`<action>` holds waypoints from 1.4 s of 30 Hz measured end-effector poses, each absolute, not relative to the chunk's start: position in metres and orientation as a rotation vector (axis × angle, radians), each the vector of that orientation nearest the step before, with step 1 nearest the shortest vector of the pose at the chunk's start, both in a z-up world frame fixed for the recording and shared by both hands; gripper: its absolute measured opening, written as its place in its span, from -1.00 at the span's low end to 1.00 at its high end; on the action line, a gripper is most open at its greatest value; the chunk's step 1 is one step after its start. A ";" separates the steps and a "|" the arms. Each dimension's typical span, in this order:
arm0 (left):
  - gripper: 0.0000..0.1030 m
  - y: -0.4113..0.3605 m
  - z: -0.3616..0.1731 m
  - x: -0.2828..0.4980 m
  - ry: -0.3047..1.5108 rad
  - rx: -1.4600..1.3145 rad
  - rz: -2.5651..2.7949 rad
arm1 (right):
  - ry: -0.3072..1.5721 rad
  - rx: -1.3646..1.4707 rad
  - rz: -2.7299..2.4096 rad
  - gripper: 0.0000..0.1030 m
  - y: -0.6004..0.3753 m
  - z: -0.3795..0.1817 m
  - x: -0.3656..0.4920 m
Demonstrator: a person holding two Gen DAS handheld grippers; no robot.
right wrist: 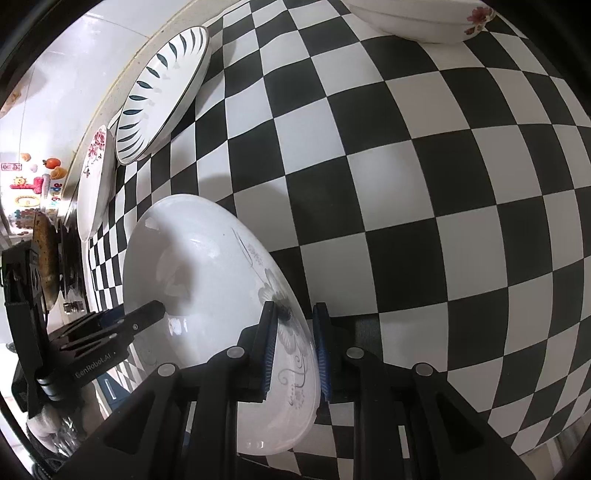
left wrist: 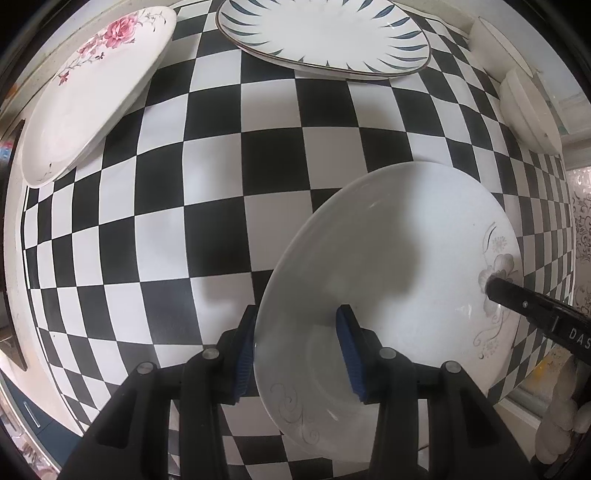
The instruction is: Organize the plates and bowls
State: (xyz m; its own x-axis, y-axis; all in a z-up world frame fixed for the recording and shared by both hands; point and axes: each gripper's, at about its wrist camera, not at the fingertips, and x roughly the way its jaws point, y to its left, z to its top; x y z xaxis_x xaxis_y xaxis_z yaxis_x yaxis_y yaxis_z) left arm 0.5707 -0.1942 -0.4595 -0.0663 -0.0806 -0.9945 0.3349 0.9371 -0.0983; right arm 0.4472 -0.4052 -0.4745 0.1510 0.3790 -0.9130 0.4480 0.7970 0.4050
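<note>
A white plate with a grey flower print (left wrist: 388,266) is held over the checkered table, tilted. My left gripper (left wrist: 299,350) straddles its near rim, one blue pad under and one on the plate, jaws wide with a gap showing. My right gripper (right wrist: 295,350) clamps the opposite rim at the grey flower (right wrist: 280,317); its tip shows in the left wrist view (left wrist: 498,288). The same plate (right wrist: 207,280) fills the right wrist view, with the left gripper's finger (right wrist: 147,314) on it.
A pink-rose plate (left wrist: 92,92) lies far left and a blue-leaf plate (left wrist: 325,33) at the far edge. White bowls (left wrist: 524,107) stand at the far right. Another flowered bowl (right wrist: 424,18) sits at the table's far side. The checkered table (left wrist: 221,184) lies between.
</note>
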 end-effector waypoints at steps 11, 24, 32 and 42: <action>-0.22 -0.120 -0.353 0.581 1.359 0.089 -0.250 | 1.287 0.613 -0.049 -0.34 -0.407 -0.386 0.462; 0.17 0.029 -0.375 0.707 1.347 -0.188 -0.093 | 1.246 0.445 0.208 0.74 -0.261 -0.352 0.650; 0.17 0.055 -0.430 0.773 1.432 -0.247 -0.088 | 1.373 0.353 0.248 0.68 -0.218 -0.410 0.767; 0.17 0.047 -0.463 0.793 1.513 -0.255 -0.159 | 1.527 0.313 0.283 0.21 -0.205 -0.467 0.813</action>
State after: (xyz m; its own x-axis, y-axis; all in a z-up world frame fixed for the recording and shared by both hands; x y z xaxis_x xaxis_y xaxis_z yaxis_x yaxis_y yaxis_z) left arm 0.7931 0.0475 -0.4631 0.0548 -0.2606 -0.9639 -0.0549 0.9631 -0.2635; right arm 0.8126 -0.2052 -0.4666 0.0267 0.3716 -0.9280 0.0149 0.9281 0.3721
